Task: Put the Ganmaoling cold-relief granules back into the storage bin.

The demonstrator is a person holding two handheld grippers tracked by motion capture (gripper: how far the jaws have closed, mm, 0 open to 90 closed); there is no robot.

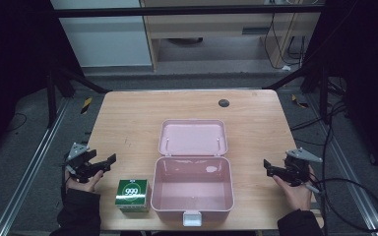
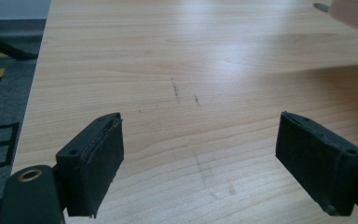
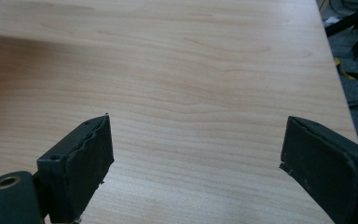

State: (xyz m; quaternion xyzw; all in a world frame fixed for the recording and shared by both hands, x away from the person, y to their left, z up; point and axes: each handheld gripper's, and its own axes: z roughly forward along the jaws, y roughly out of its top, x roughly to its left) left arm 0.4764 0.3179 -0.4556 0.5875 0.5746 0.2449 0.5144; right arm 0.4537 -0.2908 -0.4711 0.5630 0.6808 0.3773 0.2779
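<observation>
A: Start at the left. What is there?

B: The left gripper (image 1: 109, 160) hovers at the table's (image 1: 128, 123) left edge, held in a hand (image 1: 81, 183) that comes up from the bottom. Its jaws stand apart with nothing between them; in the left gripper view the left gripper (image 2: 200, 154) has bare wood in its gap, and a pink corner shows at the top right.

A: And next to it?

B: A green carton (image 1: 132, 194) marked 999 stands upright near the front edge, just to the right of that gripper and a little nearer the person. Nothing touches it. It sits just beside the box's left wall; I cannot tell whether the two touch.

A: The box?

B: A pink box (image 1: 192, 204) lies in the middle of the table with its lid (image 1: 192, 138) thrown back flat behind it. The inside looks bare, and a white latch sticks out at the front. Farther back there is a small dark round spot (image 1: 224, 103) on the wood.

A: And the right side?

B: The right gripper (image 1: 266, 167) is held just off the box's right wall, pointing toward it, well apart from the carton. Its jaws are released too: in the right gripper view the right gripper (image 3: 196, 149) frames plain tabletop. Its cable (image 1: 354, 196) trails off the table to the floor.
</observation>
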